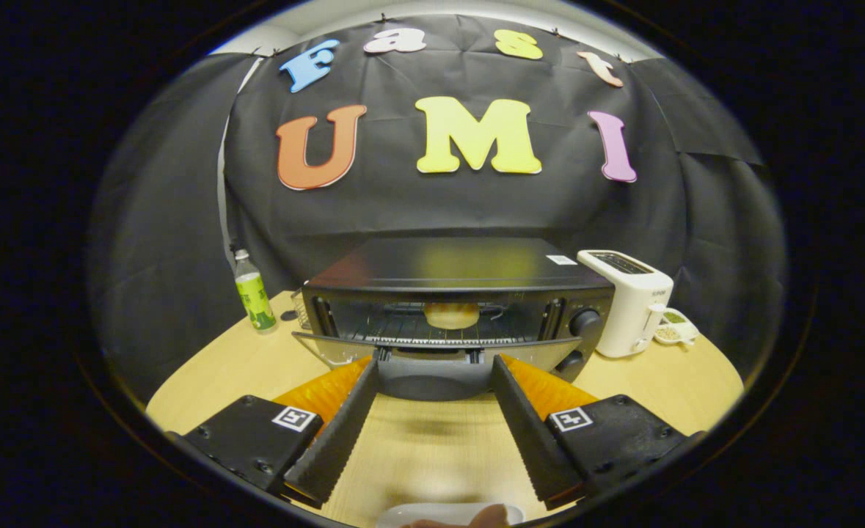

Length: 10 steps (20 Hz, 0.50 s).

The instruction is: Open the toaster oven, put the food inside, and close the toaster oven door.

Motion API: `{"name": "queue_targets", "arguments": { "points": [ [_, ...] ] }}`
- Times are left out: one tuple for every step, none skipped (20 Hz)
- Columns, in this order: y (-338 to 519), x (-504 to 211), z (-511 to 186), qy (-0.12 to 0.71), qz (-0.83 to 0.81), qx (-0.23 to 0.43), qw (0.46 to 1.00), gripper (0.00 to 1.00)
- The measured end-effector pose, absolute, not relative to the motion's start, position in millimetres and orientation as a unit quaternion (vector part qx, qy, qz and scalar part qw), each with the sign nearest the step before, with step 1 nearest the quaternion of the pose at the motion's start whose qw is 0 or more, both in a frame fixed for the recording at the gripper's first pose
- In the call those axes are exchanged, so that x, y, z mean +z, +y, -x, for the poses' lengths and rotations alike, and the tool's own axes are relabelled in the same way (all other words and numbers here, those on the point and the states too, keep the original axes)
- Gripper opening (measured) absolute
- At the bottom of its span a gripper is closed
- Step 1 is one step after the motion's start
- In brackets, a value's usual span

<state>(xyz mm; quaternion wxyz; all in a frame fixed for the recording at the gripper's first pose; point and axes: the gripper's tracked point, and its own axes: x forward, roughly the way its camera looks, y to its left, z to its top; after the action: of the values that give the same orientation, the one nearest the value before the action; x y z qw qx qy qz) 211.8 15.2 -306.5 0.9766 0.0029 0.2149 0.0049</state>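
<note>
A drink bottle (253, 292) with a bright label is standing at the far left of the wooden table (241, 367), just beside the booth's cloth wall and a little apart from the toaster oven (455, 293). The oven is sitting in the middle of the table with its door (432, 350) hanging down and open toward the gripper (436, 370). The food (451, 314) (a round, pale bun by the look of it) is lying on the wire rack (439, 334) inside the oven, beyond the fingertips. The gripper's two fingers are spreading wide apart and holding nothing, their tips reaching up to the lowered door's front edge; whether they are touching it is unclear. To the right of the oven, a white toaster (629, 301) is standing close beside it, and a small dish (674, 328) is sitting just past the toaster. Nearest the gripper, between the finger bases, a white plate (432, 515) is showing its rim.
</note>
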Motion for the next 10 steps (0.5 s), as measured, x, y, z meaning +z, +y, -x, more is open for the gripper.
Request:
{"name": "queue_targets", "arguments": {
  "points": [
    [15.0, -300.6, -214.4, 0.212, -0.005, 0.004, 0.977, 1.00],
    [15.7, -295.7, -214.3, 0.210, -0.008, 0.006, 0.978, 1.00],
    [15.4, -288.3, -213.1, 0.206, -0.011, 0.006, 0.979, 1.00],
    [14.0, -278.7, -209.4, 0.197, -0.012, 0.006, 0.980, 1.00],
    [14.3, -266.8, -205.2, 0.186, -0.011, 0.005, 0.982, 1.00],
    [13.8, -252.0, -198.4, 0.173, -0.009, 0.005, 0.985, 1.00],
    [15.1, -234.4, -190.9, 0.157, -0.009, 0.006, 0.988, 1.00],
    [16.5, -214.6, -180.6, 0.141, -0.009, 0.008, 0.990, 1.00],
    [16.8, -194.6, -169.3, 0.127, -0.010, 0.007, 0.992, 1.00],
    [14.2, -175.4, -157.2, 0.113, -0.009, 0.001, 0.993, 1.00]
  ]
}}
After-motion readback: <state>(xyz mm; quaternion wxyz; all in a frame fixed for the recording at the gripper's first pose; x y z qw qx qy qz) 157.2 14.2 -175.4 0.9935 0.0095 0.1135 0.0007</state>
